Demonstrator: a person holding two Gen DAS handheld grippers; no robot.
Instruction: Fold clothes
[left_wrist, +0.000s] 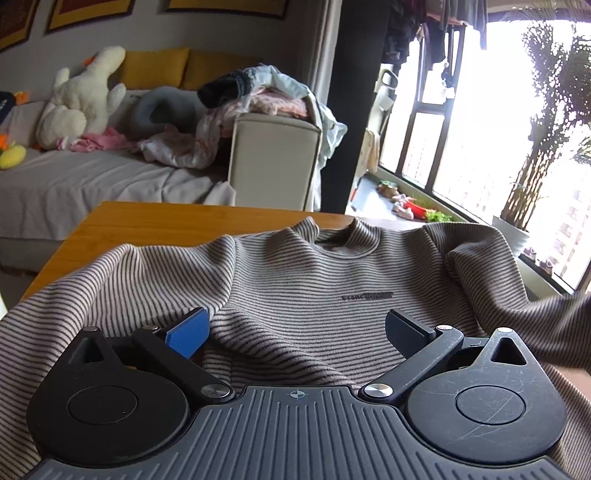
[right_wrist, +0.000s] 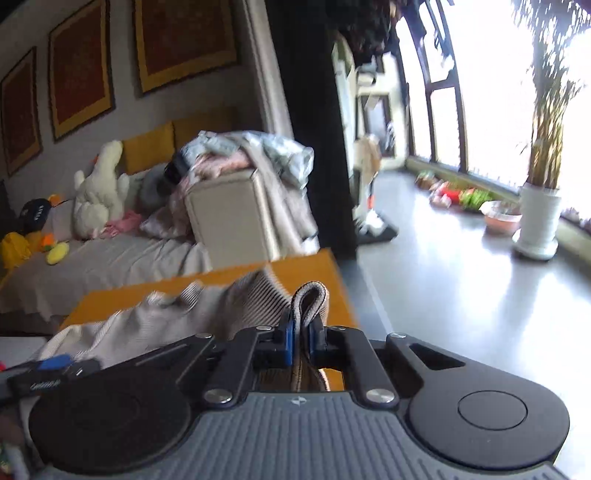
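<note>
Right gripper (right_wrist: 300, 338) pinches the sweater (left_wrist: 314, 280) edge; left gripper (left_wrist: 295, 332) (jaws wide) should flatten before folding.

Small print on the striped sweater's (left_wrist: 314, 280) chest is too tiny to read. Its right sleeve goes blurry and runs off the left wrist pic's edge. Right wrist view is all motion smear, and the sweater covers most of the table (right_wrist: 295, 269) there, tbh.
</note>
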